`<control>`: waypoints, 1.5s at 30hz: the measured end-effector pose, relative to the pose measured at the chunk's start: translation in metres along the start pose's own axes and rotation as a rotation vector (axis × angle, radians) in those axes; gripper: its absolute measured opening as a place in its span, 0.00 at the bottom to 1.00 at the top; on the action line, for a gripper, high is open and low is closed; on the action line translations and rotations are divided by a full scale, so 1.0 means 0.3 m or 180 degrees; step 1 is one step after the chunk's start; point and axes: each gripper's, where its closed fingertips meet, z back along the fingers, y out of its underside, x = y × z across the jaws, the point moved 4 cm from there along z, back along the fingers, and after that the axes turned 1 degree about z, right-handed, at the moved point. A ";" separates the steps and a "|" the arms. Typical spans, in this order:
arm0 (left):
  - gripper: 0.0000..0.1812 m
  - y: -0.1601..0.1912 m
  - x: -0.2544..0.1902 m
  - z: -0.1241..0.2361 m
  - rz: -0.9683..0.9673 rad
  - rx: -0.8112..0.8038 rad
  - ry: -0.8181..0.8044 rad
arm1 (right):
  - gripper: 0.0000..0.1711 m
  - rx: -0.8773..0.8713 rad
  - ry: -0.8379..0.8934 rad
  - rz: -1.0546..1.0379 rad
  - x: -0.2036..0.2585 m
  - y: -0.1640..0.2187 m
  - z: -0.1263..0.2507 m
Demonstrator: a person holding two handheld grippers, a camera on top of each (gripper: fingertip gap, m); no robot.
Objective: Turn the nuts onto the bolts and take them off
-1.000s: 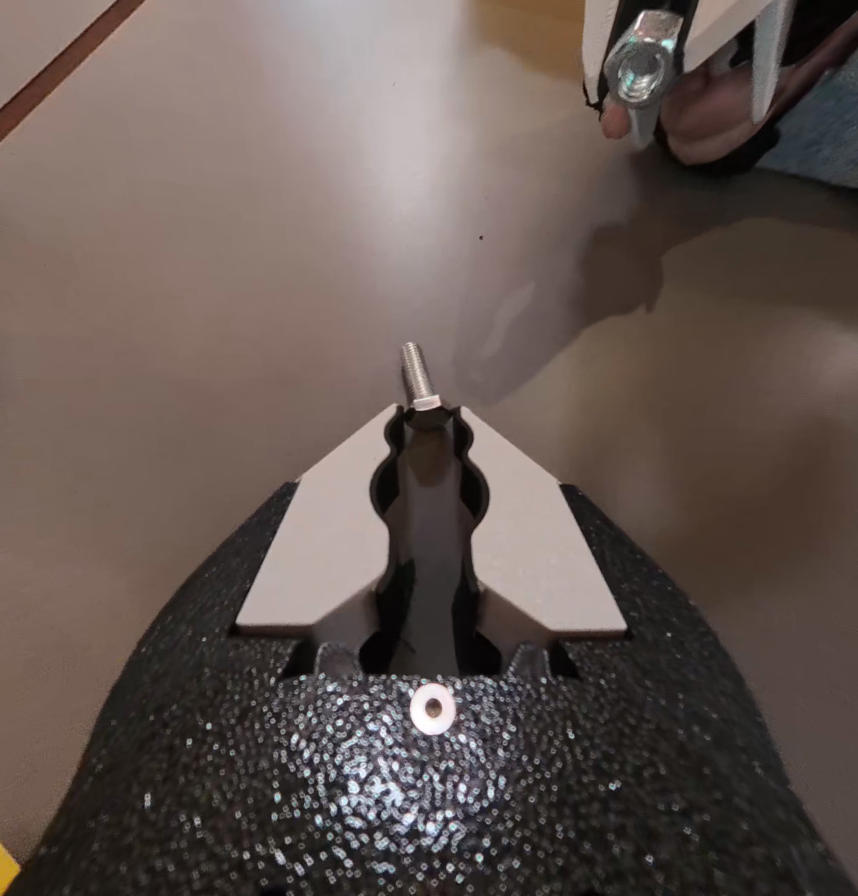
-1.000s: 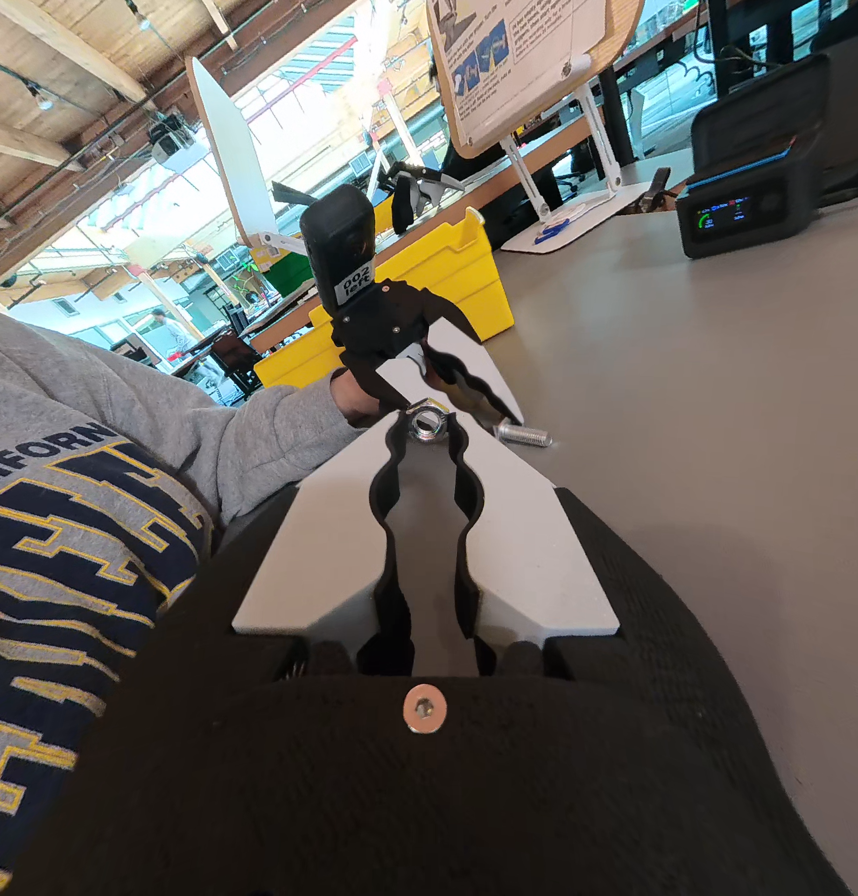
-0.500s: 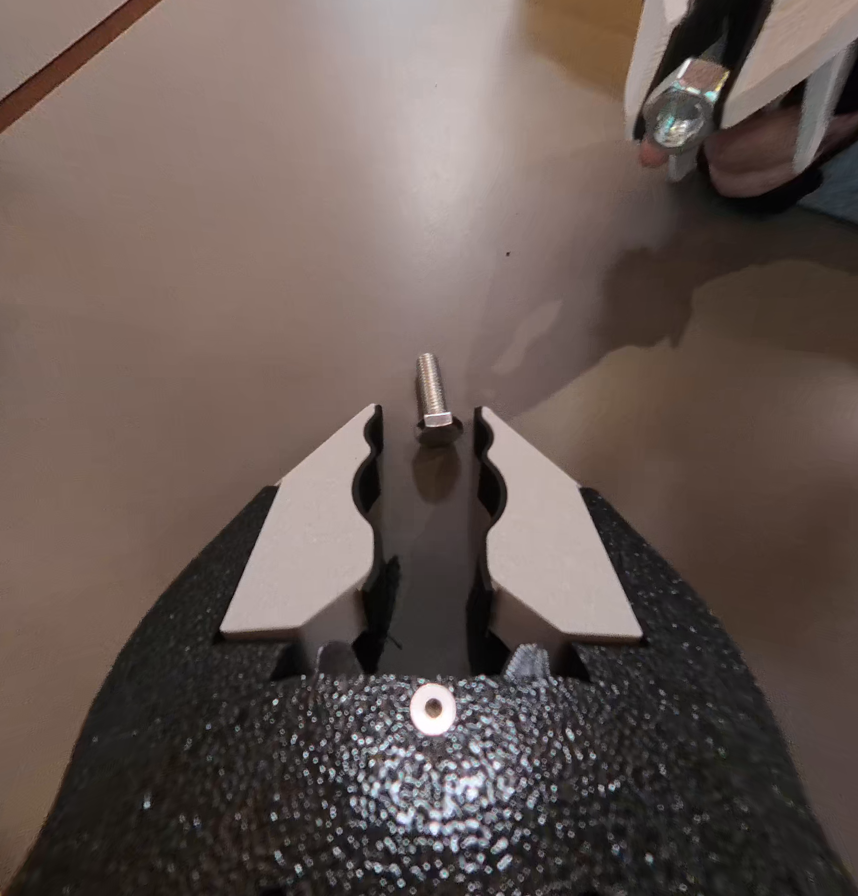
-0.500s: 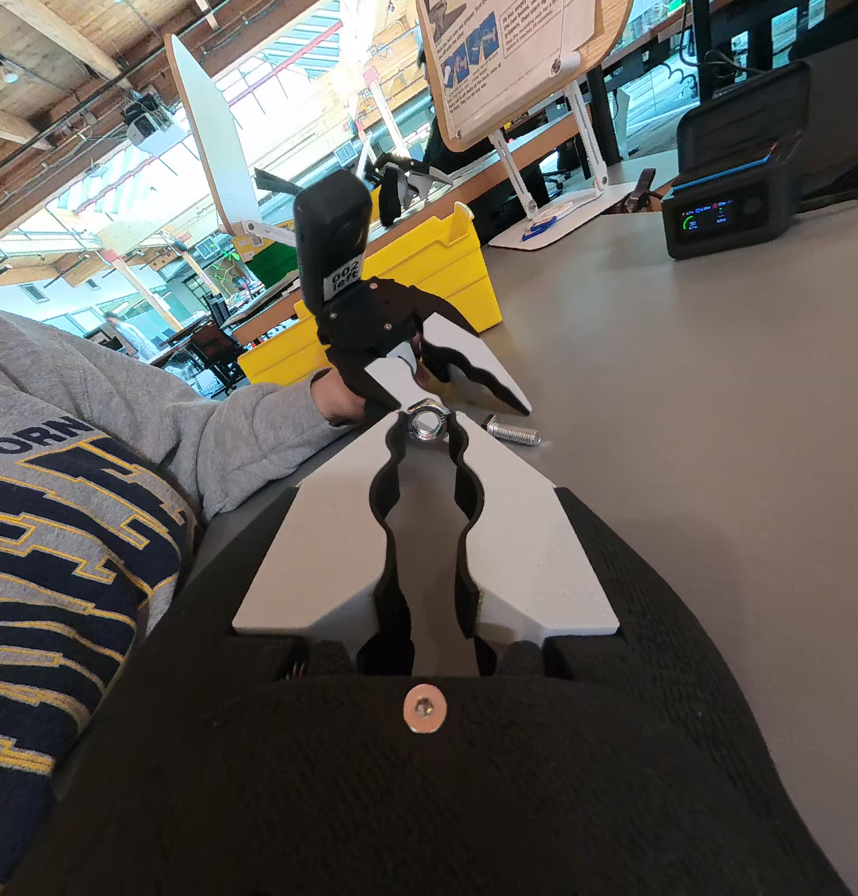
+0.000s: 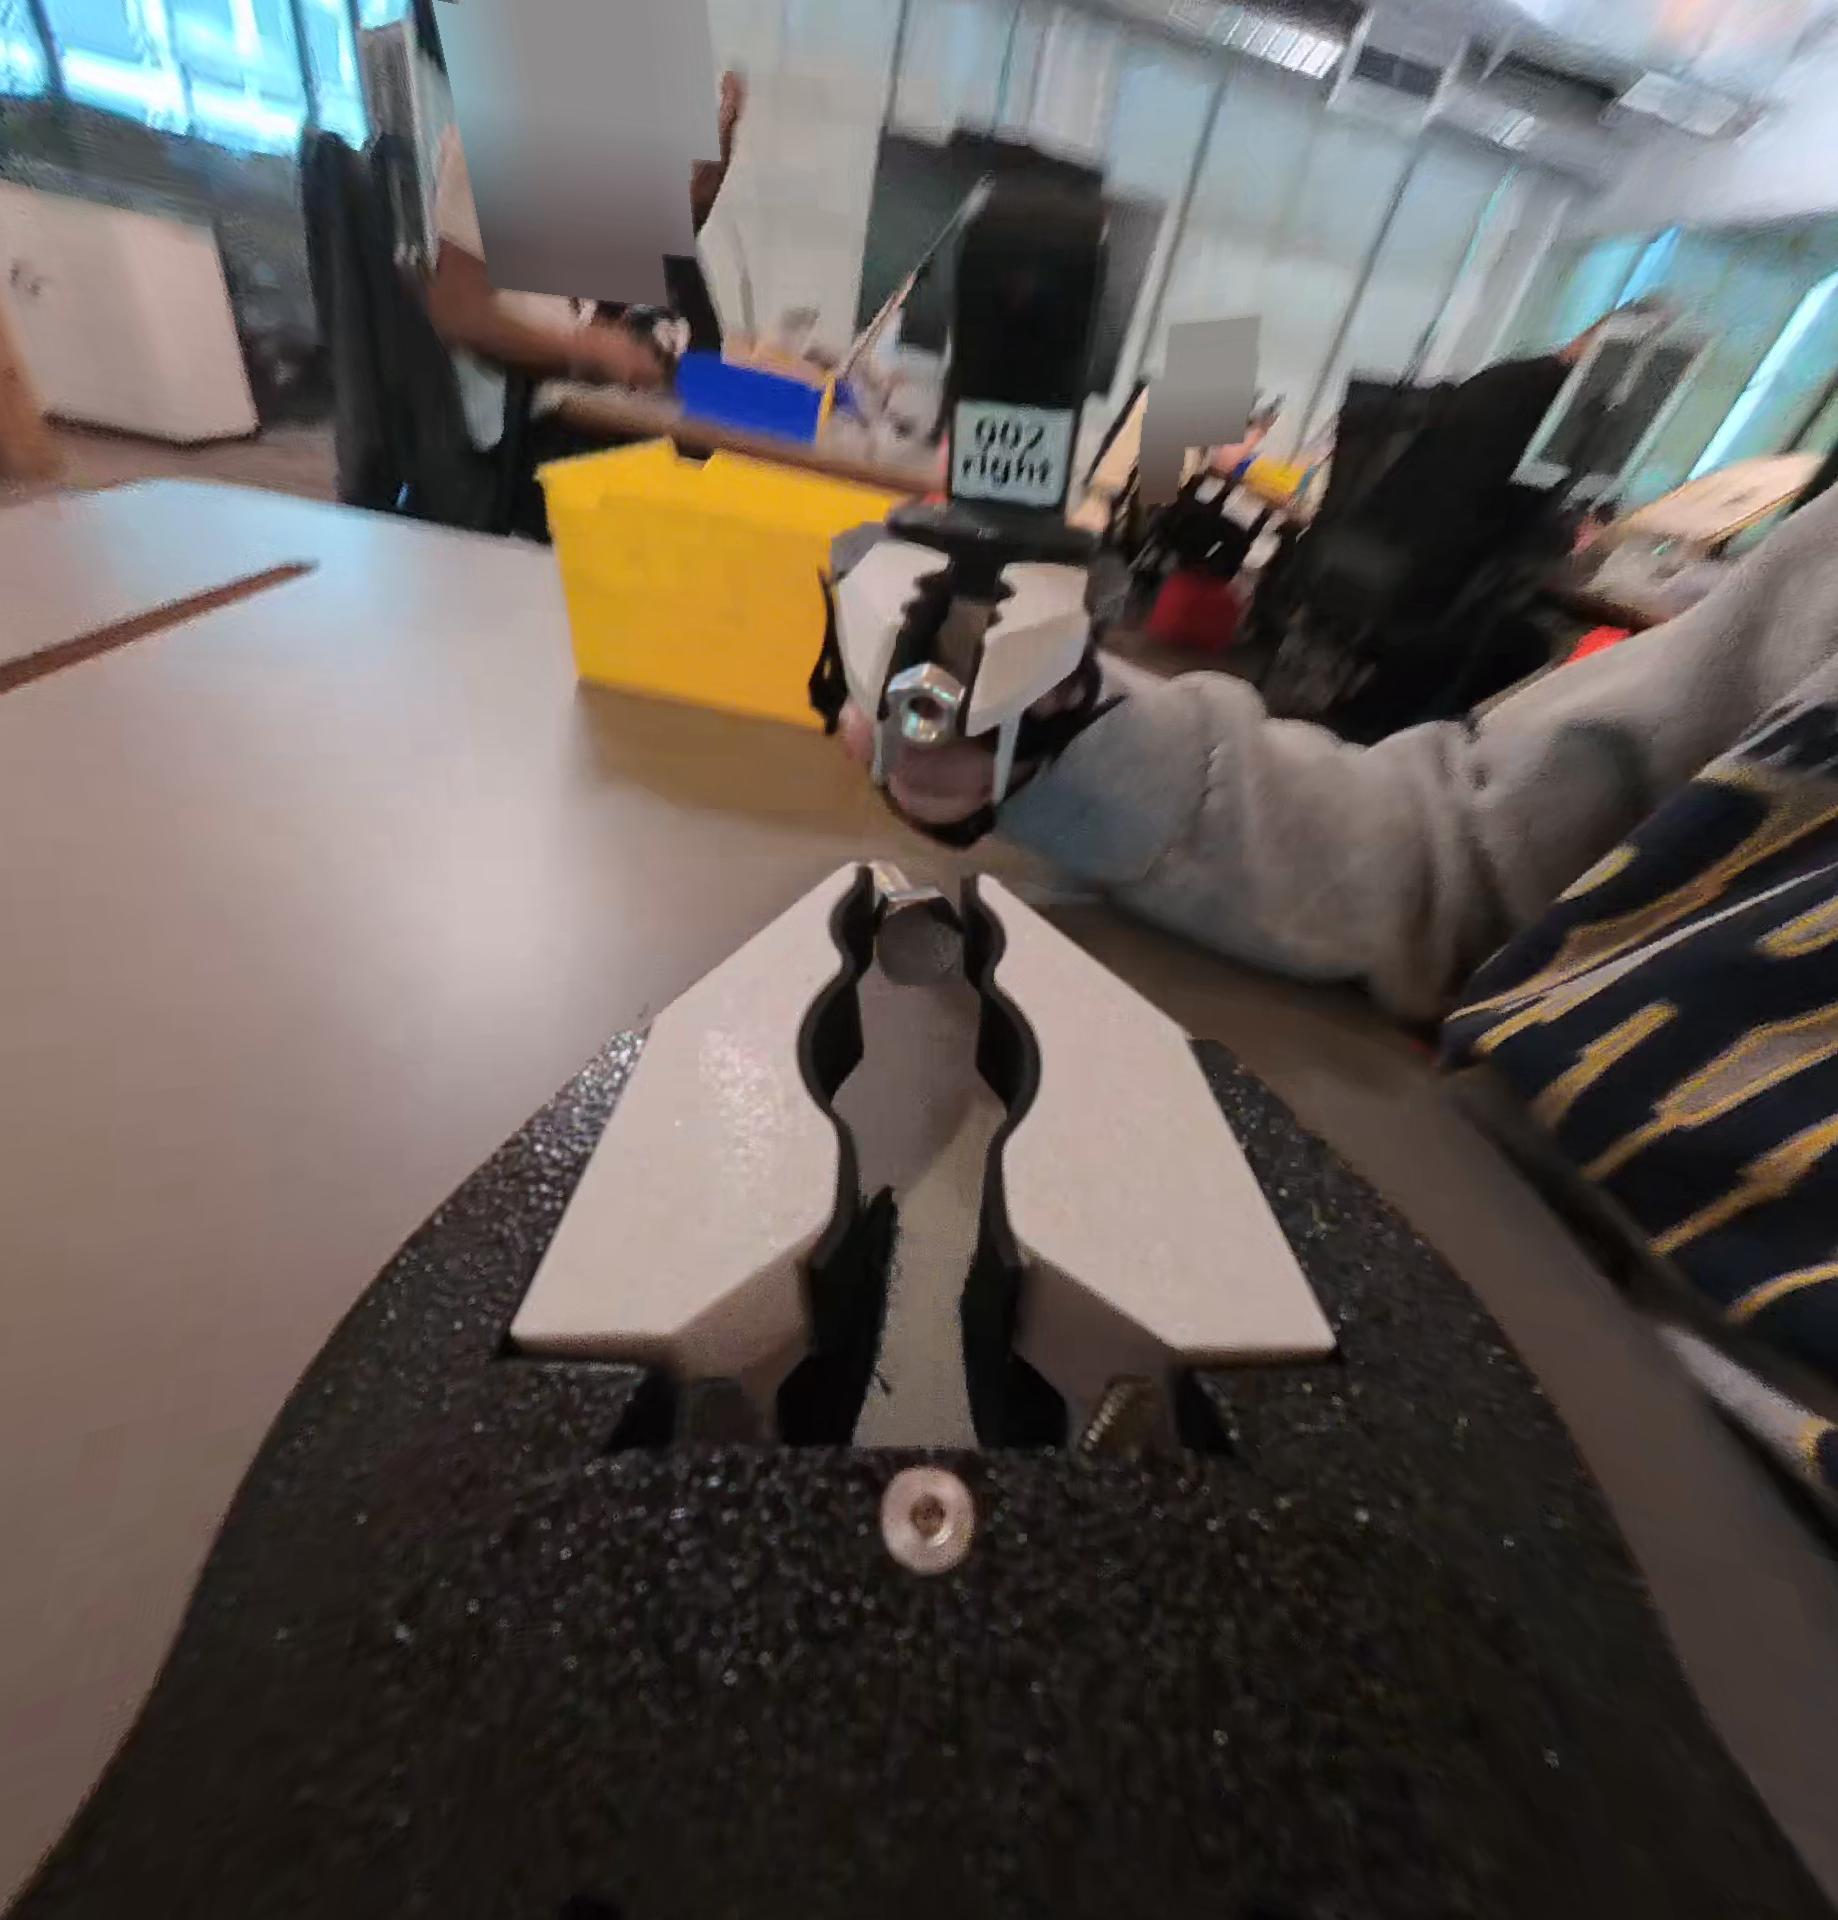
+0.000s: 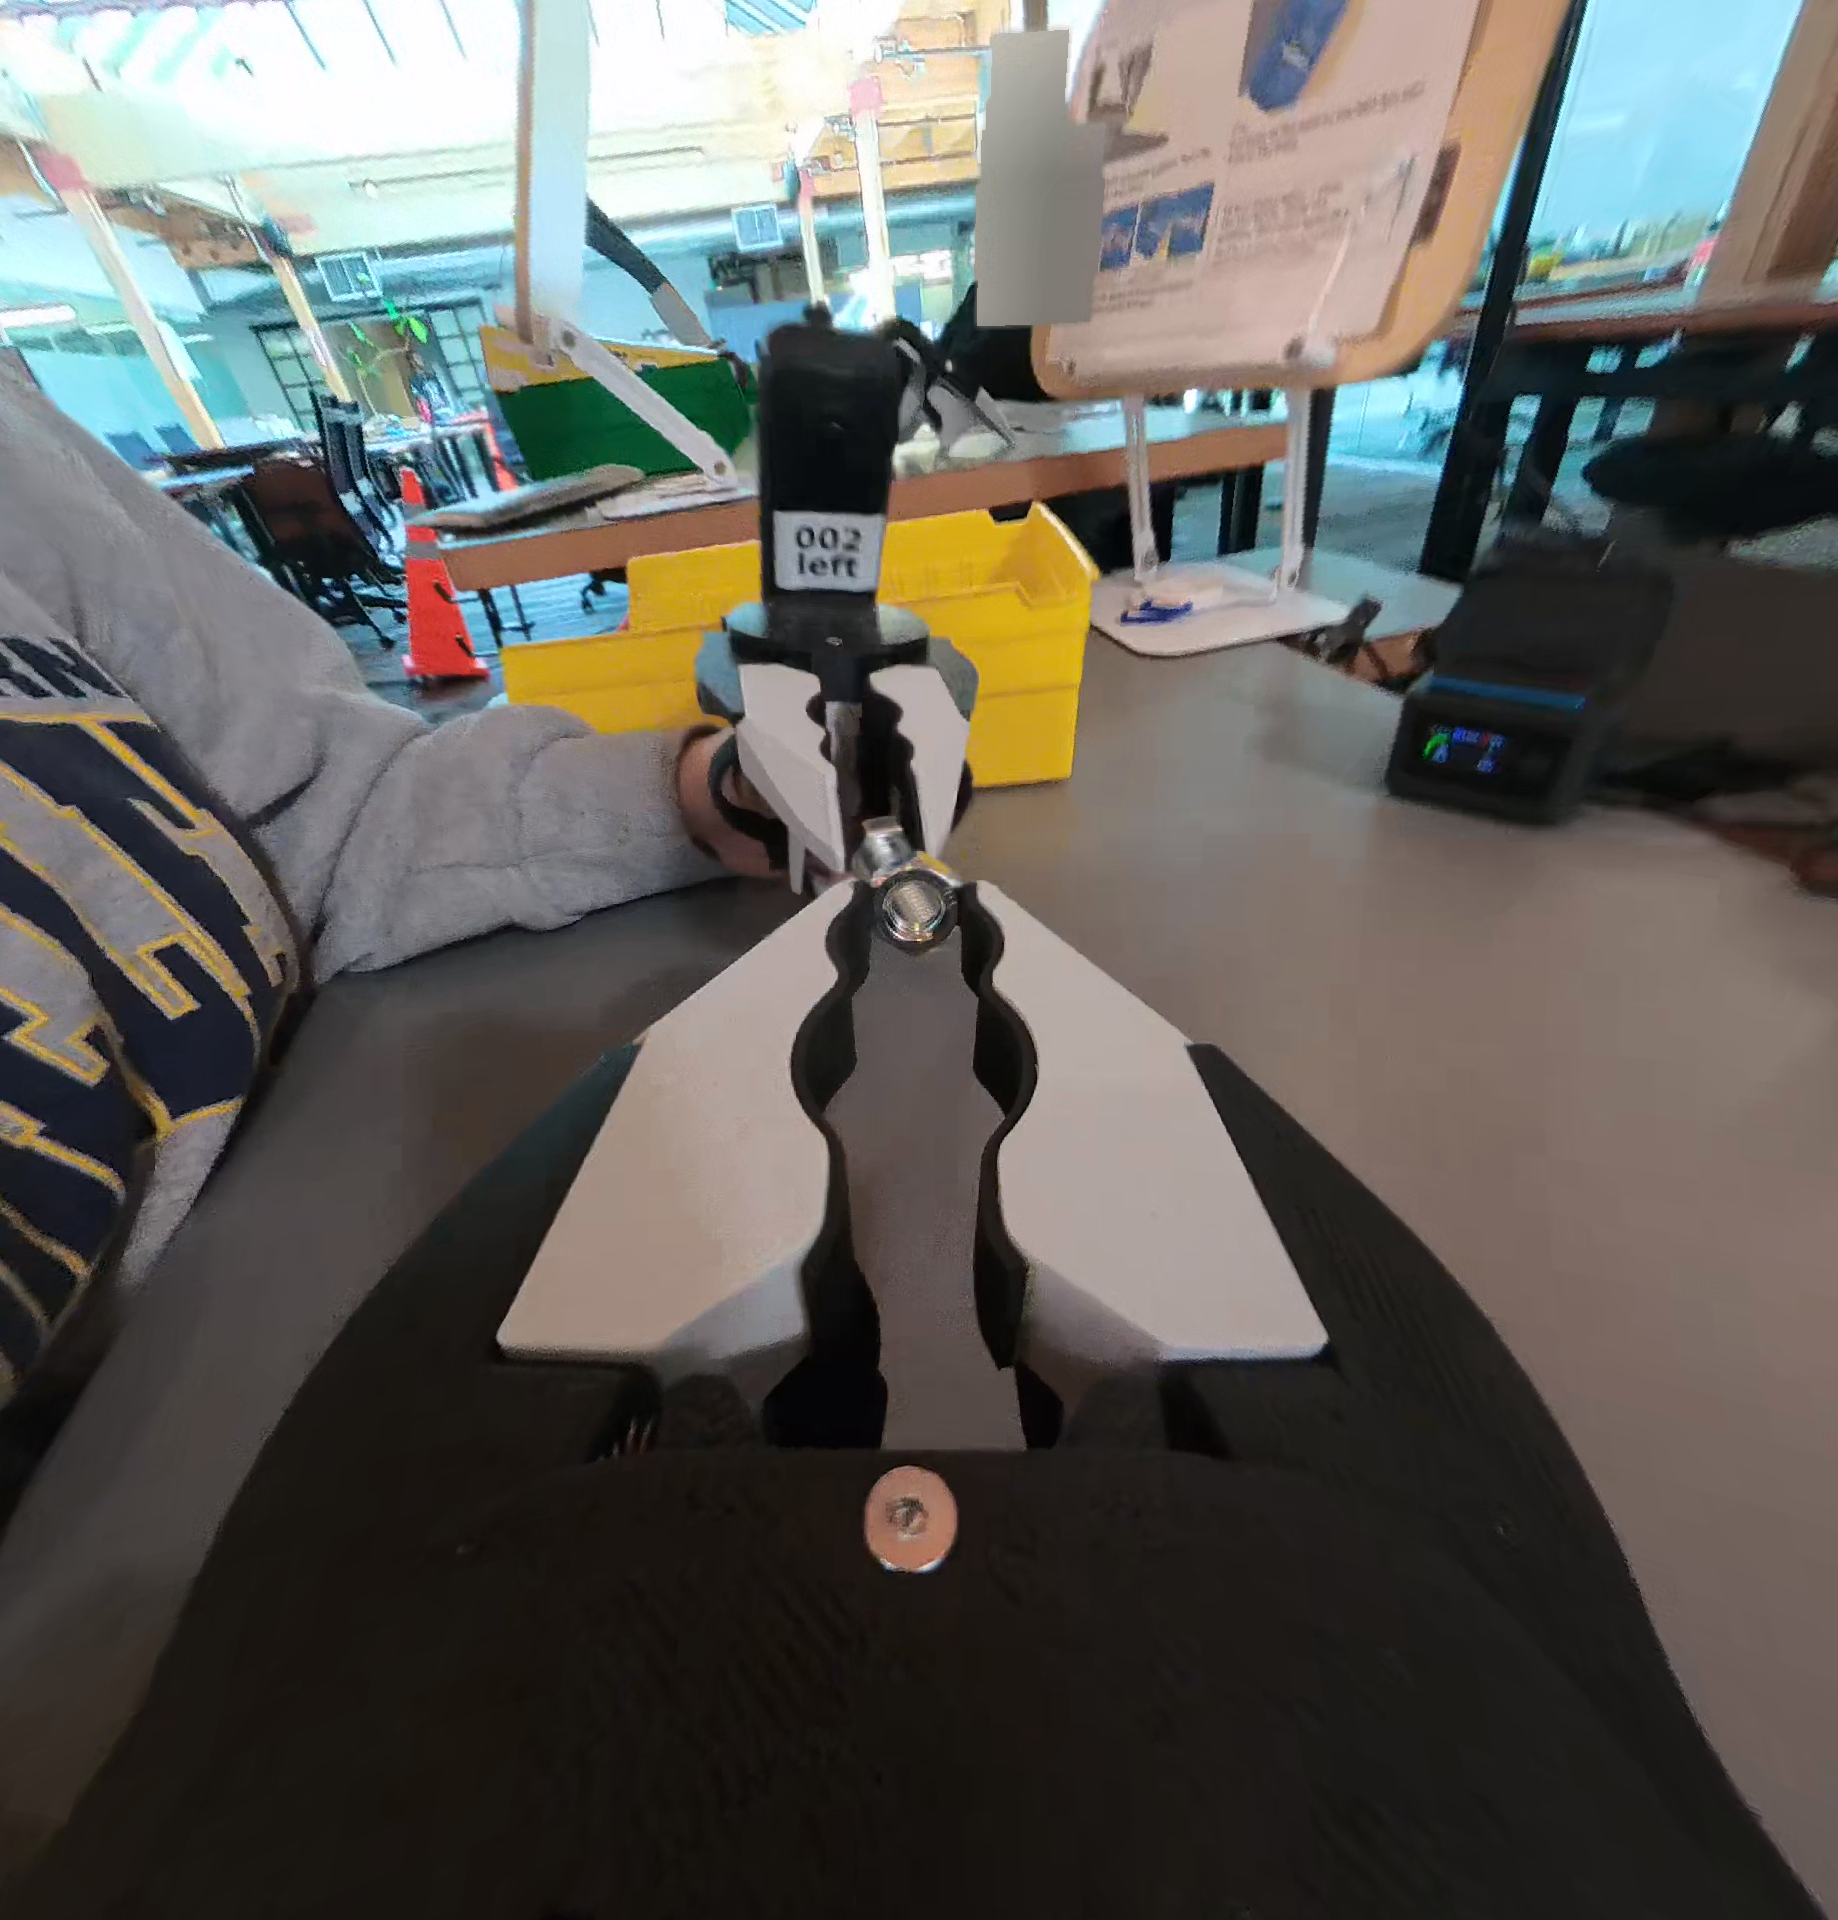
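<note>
My left gripper [image 5: 915, 896] is shut on the hexagonal head of a steel bolt [image 5: 917, 935] and holds it above the grey table [image 5: 271, 831]. The shank points away from the camera and is hidden behind the head. My right gripper [image 6: 913, 899] is shut on a steel nut [image 6: 915, 916], its hole facing the camera. The two grippers face each other tip to tip. In the right wrist view the left gripper [image 6: 873, 844] holds the bolt [image 6: 882, 850] just behind the nut; I cannot tell whether they touch. The left wrist view shows the right gripper [image 5: 930, 722] with the nut [image 5: 923, 710].
A yellow bin [image 6: 998, 644] stands on the table behind the grippers and also shows in the left wrist view [image 5: 707, 592]. A black device with a small screen [image 6: 1486, 748] and a white stand [image 6: 1206, 613] sit at the right. A grey sleeve [image 5: 1310, 831] rests on the table. Tip to tip, the grippers are about 5 cm apart.
My left gripper opened over the bolt on the table, then shut on its head and lifted it to face the right gripper. The right gripper kept the nut and came level, opposite the bolt.
</note>
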 end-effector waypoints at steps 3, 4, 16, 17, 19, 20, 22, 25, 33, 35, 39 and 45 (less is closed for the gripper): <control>0.07 -0.039 -0.031 -0.006 0.0107 -0.0362 0.0244 | 0.09 -0.0186 -0.0030 0.0268 0.048 -0.067 0.014; 0.07 -0.050 -0.042 -0.008 0.0182 -0.0476 0.0359 | 0.09 -0.0193 -0.0038 0.0362 0.063 -0.080 0.014; 0.07 -0.117 -0.100 -0.008 0.0993 -0.1406 0.1338 | 0.09 -0.0470 -0.0149 0.0894 0.149 -0.104 -0.045; 0.07 -0.118 -0.098 -0.005 0.1033 -0.1448 0.1363 | 0.09 -0.0492 -0.0156 0.0894 0.150 -0.102 -0.049; 0.06 -0.117 -0.094 -0.004 0.1074 -0.1464 0.1372 | 0.09 -0.0529 -0.0131 0.0902 0.147 -0.098 -0.055; 0.07 -0.116 -0.094 -0.006 0.1072 -0.1456 0.1370 | 0.09 -0.0548 -0.0116 0.0921 0.145 -0.095 -0.058; 0.06 -0.116 -0.092 -0.007 0.1094 -0.1469 0.1359 | 0.09 -0.0600 -0.0082 0.0948 0.141 -0.093 -0.061; 0.06 -0.099 -0.070 -0.011 0.1104 -0.1278 0.1169 | 0.09 -0.0551 -0.0022 0.0921 0.125 -0.080 -0.058; 0.07 0.081 0.041 -0.029 0.0132 0.0588 -0.0352 | 0.09 -0.0329 0.0409 0.0523 -0.014 0.001 0.011; 0.07 0.099 0.046 -0.030 0.0040 0.0747 -0.0419 | 0.09 -0.0296 0.0454 0.0410 -0.039 0.019 0.017; 0.07 0.170 0.075 -0.010 -0.0193 0.1348 -0.0701 | 0.09 -0.0237 0.0475 0.0299 -0.057 0.038 0.015; 0.05 0.225 0.085 0.009 -0.0209 0.1753 -0.0774 | 0.09 -0.0191 0.0430 0.0260 -0.055 0.046 0.004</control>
